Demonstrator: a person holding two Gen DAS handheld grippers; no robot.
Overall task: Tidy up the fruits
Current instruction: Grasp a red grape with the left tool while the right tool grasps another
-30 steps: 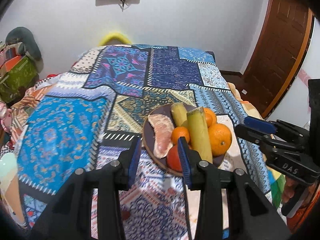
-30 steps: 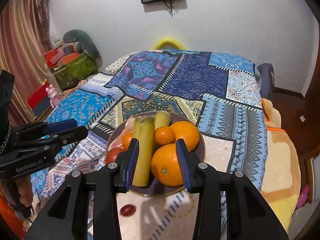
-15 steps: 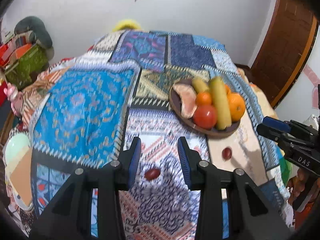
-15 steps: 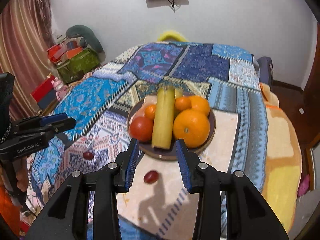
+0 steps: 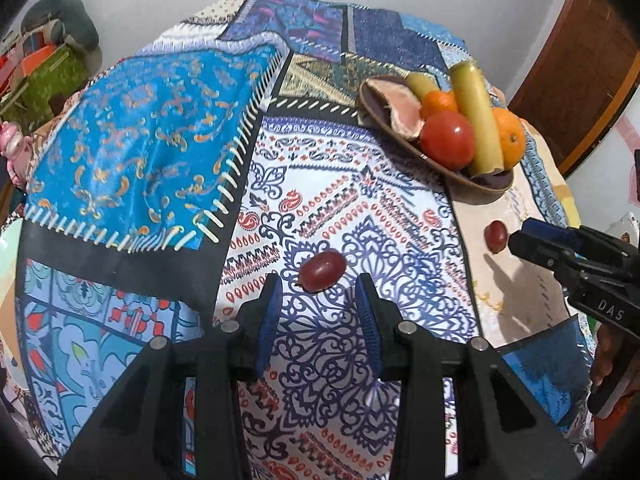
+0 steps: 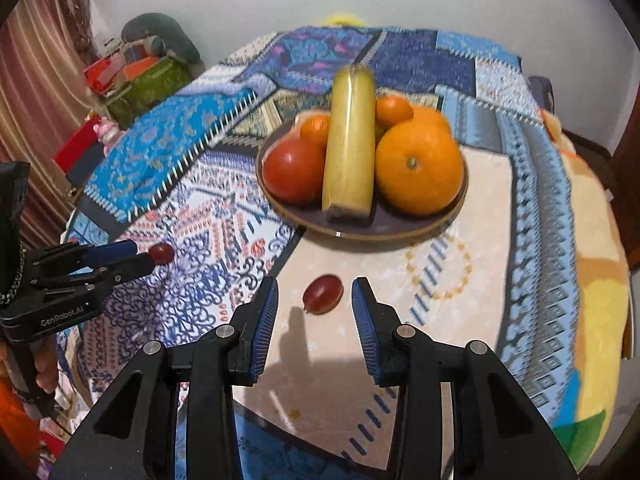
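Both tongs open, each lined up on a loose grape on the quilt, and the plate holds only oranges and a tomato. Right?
Not quite. The plate also holds bananas and a pink fruit slice, as both wrist views show. The rest holds: left tongs and right tongs are open, each facing a grape.

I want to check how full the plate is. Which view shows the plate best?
The right wrist view: the plate sits near centre, its front rim clear, with tomato, banana and oranges on it. The left wrist view shows it off to the upper right, from the side, though it alone shows the pale fruit slice.
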